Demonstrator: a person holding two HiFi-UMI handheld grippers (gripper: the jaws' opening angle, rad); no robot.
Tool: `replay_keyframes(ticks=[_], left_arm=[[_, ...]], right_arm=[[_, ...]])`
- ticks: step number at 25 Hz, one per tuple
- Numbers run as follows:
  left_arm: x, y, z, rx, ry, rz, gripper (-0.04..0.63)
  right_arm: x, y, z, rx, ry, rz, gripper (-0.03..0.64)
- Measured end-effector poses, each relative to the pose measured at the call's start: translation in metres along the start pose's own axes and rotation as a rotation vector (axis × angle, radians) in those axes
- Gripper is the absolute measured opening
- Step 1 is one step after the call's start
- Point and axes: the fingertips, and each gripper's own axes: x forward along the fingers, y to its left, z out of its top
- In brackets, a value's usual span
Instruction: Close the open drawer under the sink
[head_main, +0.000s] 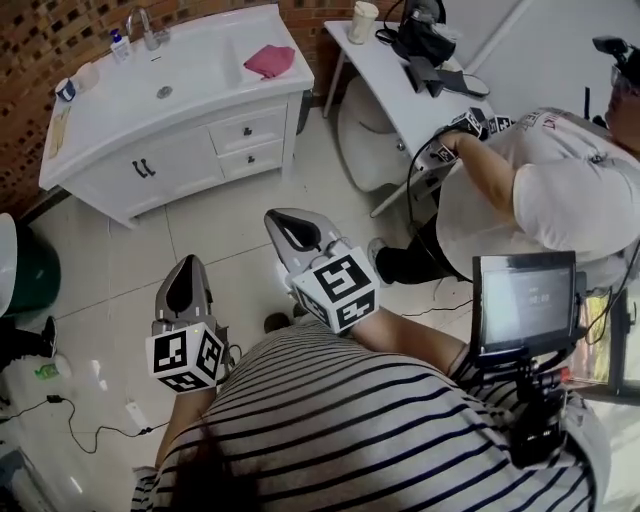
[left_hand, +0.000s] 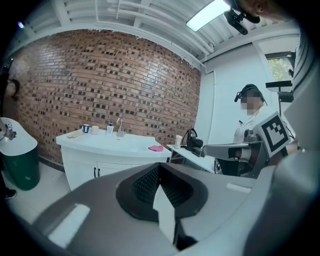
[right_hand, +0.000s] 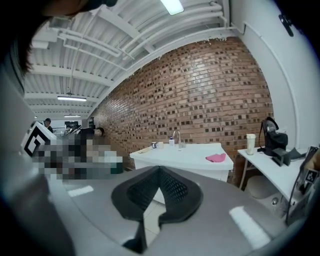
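Left claw (head_main: 186, 270), right claw (head_main: 283, 222), pinched, well short of seemingly flush drawer (head_main: 248, 130)

My left gripper (left_hand: 159, 169) has its jaws touching at the tips, nothing between them. It points at the white sink cabinet (left_hand: 85, 160) against the brick wall (left_hand: 100, 85). A pink cloth (left_hand: 156, 148) lies on the counter's right end; a green bin (left_hand: 20, 167) stands well left.

White, dark-handled drawers (head_main: 248, 131) under the sink (head_main: 190, 72), right side; openness unclear.
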Motion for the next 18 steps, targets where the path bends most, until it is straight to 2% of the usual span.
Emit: replay_keyframes(ticks=[8, 18], left_arm=[[-0.023, -0.029, -0.002, 0.041, -0.013, -0.022, 0.014], [-0.003, -0.030, 0.013, 0.064, -0.022, 0.006, 0.014]], right_arm=[[-0.032, 0.023, 0.006, -0.059, -0.014, 0.034, 0.000], [-0.021, 0.008, 0.019, -0.060, -0.035, 0.070, 0.000]])
